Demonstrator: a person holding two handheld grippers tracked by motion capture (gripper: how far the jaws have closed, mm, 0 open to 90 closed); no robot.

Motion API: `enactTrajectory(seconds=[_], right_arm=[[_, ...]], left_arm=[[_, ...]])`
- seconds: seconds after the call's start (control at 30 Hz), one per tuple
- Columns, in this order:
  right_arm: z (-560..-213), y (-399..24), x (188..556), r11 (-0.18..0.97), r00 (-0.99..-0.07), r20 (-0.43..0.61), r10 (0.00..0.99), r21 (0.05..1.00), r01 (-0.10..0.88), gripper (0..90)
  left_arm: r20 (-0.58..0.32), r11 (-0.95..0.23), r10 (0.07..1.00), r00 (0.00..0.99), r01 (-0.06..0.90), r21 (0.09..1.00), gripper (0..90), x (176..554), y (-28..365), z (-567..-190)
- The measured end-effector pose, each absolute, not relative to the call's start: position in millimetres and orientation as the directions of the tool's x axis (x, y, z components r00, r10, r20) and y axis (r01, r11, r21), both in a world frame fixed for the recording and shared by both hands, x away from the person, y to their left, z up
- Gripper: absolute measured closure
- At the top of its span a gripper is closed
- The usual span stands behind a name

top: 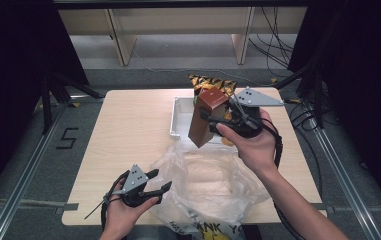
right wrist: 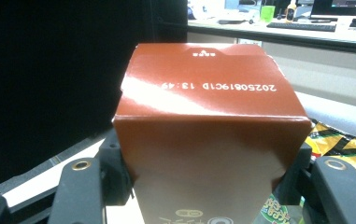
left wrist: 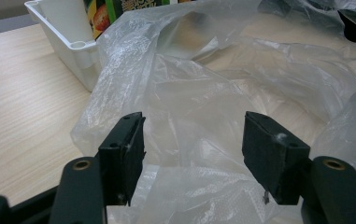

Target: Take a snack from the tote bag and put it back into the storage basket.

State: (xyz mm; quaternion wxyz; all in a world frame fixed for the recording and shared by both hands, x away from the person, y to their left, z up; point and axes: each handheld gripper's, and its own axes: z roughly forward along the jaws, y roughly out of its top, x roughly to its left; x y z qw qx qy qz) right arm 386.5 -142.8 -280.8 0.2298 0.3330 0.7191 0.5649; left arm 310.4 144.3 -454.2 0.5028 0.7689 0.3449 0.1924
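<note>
My right gripper (top: 214,118) is shut on a tall brown carton (top: 207,118), holding it tilted in the air over the front edge of the white tray (top: 177,119). In the right gripper view the carton (right wrist: 208,116) sits squeezed between both jaws of the gripper (right wrist: 208,179), its printed top flap facing the camera. A clear plastic bag (top: 205,182) lies crumpled on the table's near side. At the bag's left edge my left gripper (top: 161,181) is open. Its jaws (left wrist: 194,140) stand apart with only loose bag film (left wrist: 203,84) ahead of them.
A black and yellow snack packet (top: 211,82) lies at the tray's far end and shows beside the carton (right wrist: 341,140). The tray's corner (left wrist: 70,49) holds colourful packs. The light wooden table (top: 128,130) is bordered by dark curtains and floor rails.
</note>
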Motion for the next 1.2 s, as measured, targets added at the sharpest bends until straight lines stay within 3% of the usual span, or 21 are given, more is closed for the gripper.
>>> enactTrajectory(seconds=[0.27,0.73,1.17,1.2], right_arm=[[-283.0,-138.4,399.5,0.177,-0.665,-0.017,0.747,0.969,0.175,38.8],[-287.9,-124.9,420.8,0.154,-0.631,0.013,0.775,0.966,0.209,38.8],[-295.1,-121.3,439.3,0.194,-0.622,-0.024,0.783,0.959,0.207,38.7],[-295.6,-119.0,439.6,0.166,-0.616,0.013,0.788,0.959,0.232,38.7]], left_arm=[[-0.036,-0.267,0.726,0.687,0.330,0.905,38.5,310.1,145.1,-453.2],[-0.033,-0.267,0.724,0.689,0.324,0.907,38.4,309.3,146.0,-451.1],[-0.036,-0.266,0.726,0.687,0.328,0.906,38.4,309.3,146.3,-451.8],[-0.038,-0.263,0.726,0.687,0.329,0.907,38.4,309.1,146.2,-451.7]])
